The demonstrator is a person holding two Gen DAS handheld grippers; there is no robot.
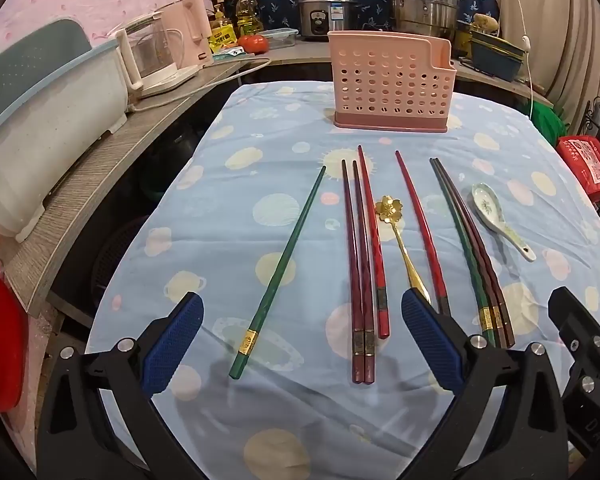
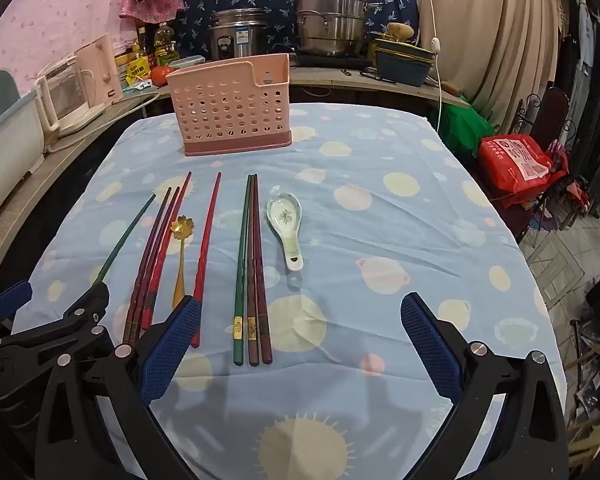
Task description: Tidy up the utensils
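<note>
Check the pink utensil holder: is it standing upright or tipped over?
Upright. The pink utensil holder stands on its darker base at the far end of the table, open top facing up. Whether anything is inside, cannot tell.

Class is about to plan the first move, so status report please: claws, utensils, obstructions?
Left claw and right claw open, empty. Chopsticks and both spoons on the tablecloth; pink holder beyond. Nothing blocking.

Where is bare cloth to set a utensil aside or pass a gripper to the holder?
Free: the cloth right of the ceramic spoon, out to the table edge, and the strip between the utensil tips and the pink holder. Left of the lone green chopstick is a narrower patch. Crowded: the middle row, chopsticks and gold spoon close together.
</note>
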